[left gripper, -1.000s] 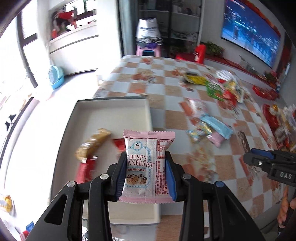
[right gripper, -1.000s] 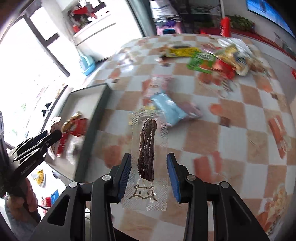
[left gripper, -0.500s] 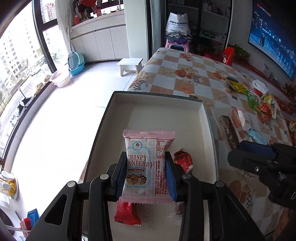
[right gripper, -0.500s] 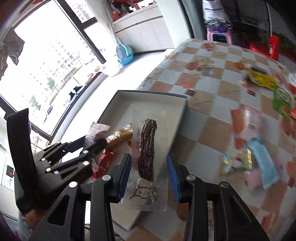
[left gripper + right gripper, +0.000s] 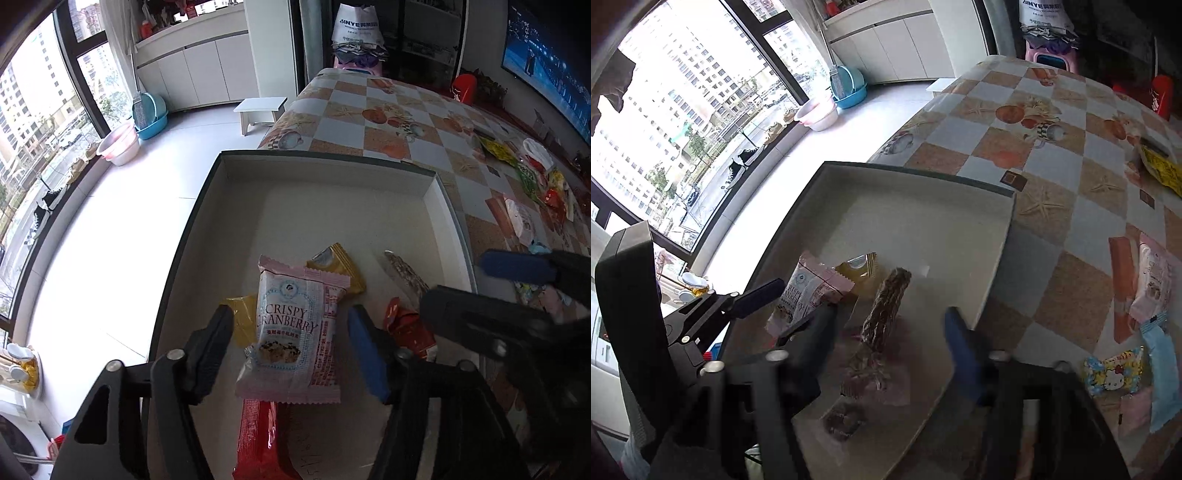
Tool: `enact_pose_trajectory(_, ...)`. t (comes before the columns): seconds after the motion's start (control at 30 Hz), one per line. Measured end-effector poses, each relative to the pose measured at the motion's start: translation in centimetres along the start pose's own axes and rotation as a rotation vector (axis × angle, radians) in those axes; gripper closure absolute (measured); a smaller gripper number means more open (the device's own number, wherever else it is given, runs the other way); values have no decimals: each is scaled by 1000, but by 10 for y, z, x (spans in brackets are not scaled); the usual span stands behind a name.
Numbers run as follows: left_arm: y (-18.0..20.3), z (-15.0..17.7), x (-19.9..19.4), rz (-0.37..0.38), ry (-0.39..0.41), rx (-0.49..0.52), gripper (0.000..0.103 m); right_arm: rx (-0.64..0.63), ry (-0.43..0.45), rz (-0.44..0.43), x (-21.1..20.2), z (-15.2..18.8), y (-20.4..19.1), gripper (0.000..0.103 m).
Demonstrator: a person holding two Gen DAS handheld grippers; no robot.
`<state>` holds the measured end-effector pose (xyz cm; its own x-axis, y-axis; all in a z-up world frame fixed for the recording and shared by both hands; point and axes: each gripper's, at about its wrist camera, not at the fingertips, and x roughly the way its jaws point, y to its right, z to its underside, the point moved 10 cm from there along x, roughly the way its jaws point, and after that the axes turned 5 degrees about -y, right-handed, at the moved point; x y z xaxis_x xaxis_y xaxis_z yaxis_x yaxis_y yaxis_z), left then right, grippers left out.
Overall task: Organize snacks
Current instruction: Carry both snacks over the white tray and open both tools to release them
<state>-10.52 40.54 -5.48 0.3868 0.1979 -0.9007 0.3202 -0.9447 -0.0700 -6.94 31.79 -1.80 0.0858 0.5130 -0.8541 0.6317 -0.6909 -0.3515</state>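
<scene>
While the left gripper (image 5: pixel 290 330) stands spread over the white box (image 5: pixel 439 206), the pink cranberry packet (image 5: pixel 293 332) sits loose between its fingers, touching neither. Rightward, the right gripper (image 5: pixel 890 334) also gapes wide, the clear-wrapped meat stick (image 5: pixel 882 321) lying between its fingers inside the box.

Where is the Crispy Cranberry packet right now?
Left wrist view: Crispy Cranberry packet sits between the open left gripper fingers, inside the box, over yellow packets.

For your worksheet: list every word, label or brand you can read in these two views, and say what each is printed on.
"CRISPY CRANBERRY": pink snack packet lying between the open left tongs.
"INYE...": white bag at the back; the rest is too small.
Packet's Chinese line and side print: too small.
Hello Kitty picture, no legible words: small packet.
</scene>
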Motion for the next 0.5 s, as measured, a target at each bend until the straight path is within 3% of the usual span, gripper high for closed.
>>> enact_pose_trajectory(0.13, 11, 1, -11, 5, 24, 37, 27, -5, 58, 91, -35, 4, 36, 0)
enact_pose_trajectory(0.27, 28, 1, -24, 41, 40, 66, 26, 59, 73, 218, -67, 20, 102, 0)
enact_pose_trajectory(0.37, 46, 0, -33, 70, 52, 104, 25, 165, 61, 297, -84, 37, 161, 0)
enact_pose_trajectory(0.5, 77, 1, -42, 102, 56, 173, 25, 252, 13, 326, -89, 59, 213, 0)
